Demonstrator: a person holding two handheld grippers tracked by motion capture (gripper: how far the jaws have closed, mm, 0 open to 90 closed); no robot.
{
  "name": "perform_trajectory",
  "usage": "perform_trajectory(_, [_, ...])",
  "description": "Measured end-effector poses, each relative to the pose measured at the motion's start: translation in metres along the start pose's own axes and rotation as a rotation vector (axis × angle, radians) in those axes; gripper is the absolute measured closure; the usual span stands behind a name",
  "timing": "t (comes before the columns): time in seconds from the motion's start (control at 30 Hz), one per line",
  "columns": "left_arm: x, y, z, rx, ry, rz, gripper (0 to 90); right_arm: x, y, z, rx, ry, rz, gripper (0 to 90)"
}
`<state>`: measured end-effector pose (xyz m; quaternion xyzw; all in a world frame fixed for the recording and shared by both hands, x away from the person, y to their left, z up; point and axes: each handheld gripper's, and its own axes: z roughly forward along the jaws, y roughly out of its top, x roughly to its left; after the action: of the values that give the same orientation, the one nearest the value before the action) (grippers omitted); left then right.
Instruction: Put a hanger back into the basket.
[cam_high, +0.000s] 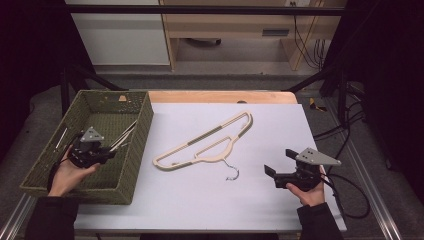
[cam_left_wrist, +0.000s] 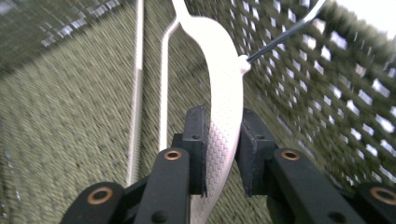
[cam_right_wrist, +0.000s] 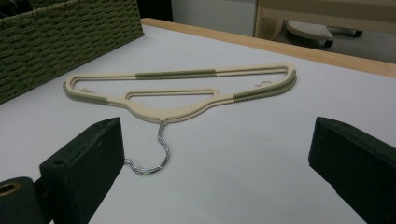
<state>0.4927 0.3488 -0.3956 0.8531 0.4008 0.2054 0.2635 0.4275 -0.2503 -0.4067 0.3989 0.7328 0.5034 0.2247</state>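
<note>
1. The table (cam_high: 200, 200) carried a pale sheet that covered most of its top, with a strip of bare wood along the far edge.
2. The basket (cam_high: 137, 145), woven and olive green, sat on the table's left part, its long side running away from the person.
3. A cream hanger (cam_high: 210, 142) with green grip strips lay flat on the sheet near the middle, well apart from both grippers; its wire hook (cam_high: 231, 172) pointed toward the person. In the right gripper view that hanger (cam_right_wrist: 182, 88) lay ahead of the jaws, the hook (cam_right_wrist: 149, 158) nearest them.
4. A second hanger (cam_left_wrist: 224, 93), white with a dimpled surface, was inside the basket, close to the right-hand wall. Its thin bars ran over the basket floor, and its wire hook (cam_left_wrist: 285, 35) reached up along the woven wall.
5. The left gripper (cam_high: 107, 152) was down inside the basket. In its own view the left gripper (cam_left_wrist: 223, 154) had its jaws set narrowly with the second hanger between them; the left pad lay against it, while a thin gap seemed to show at the right pad.
6. The right gripper (cam_high: 280, 162) hovered over the sheet at the right, jaws wide apart and holding nothing.
</note>
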Motion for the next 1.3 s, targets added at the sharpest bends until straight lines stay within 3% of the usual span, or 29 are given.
perform_trajectory(0.5, [-0.001,0.001,-0.001,-0.004,-0.018,-0.004,69.1,0.001,0.001,-0.001,-0.006,0.001,0.003,4.1])
perform_trajectory(0.67, [-0.002,0.003,-0.015,-0.073,-0.014,-0.017,64.1,0.001,0.001,-0.001,-0.007,0.001,0.003,4.1])
perform_trajectory(0.73, [-0.003,0.004,-0.025,-0.141,0.003,-0.037,59.1,0.002,0.002,-0.001,-0.008,0.001,0.001,4.2])
perform_trajectory(0.8, [-0.004,0.006,-0.033,-0.185,0.013,-0.06,53.8,0.003,0.003,-0.001,-0.011,0.0,-0.002,4.2])
perform_trajectory(0.83, [-0.004,0.006,-0.033,-0.185,0.013,-0.06,50.7,0.003,0.003,-0.001,-0.011,0.0,-0.002,4.2])
perform_trajectory(0.9, [-0.007,0.008,-0.044,-0.285,0.027,-0.104,44.9,0.004,0.004,-0.001,-0.014,-0.001,-0.004,4.3])
perform_trajectory(0.93, [-0.007,0.008,-0.044,-0.285,0.027,-0.104,42.2,0.004,0.004,-0.001,-0.014,-0.001,-0.004,4.3])
perform_trajectory(0.97, [-0.01,0.009,-0.052,-0.35,0.023,-0.131,39.9,0.004,0.005,-0.001,-0.017,-0.002,-0.005,4.3])
perform_trajectory(1.0, [-0.012,0.01,-0.056,-0.374,0.019,-0.135,38.3,0.005,0.005,-0.001,-0.017,-0.001,-0.003,4.4])
perform_trajectory(1.07, [-0.019,0.013,-0.063,-0.419,0.012,-0.138,34.2,0.005,0.007,0.0,-0.021,-0.001,0.003,4.4])
perform_trajectory(1.17, [-0.028,0.017,-0.066,-0.444,-0.008,-0.123,27.7,0.007,0.008,0.003,-0.025,0.0,0.009,4.4])
perform_trajectory(1.3, [-0.052,0.03,-0.069,-0.499,-0.052,-0.094,22.6,0.01,0.01,0.006,-0.027,0.004,0.016,4.4])
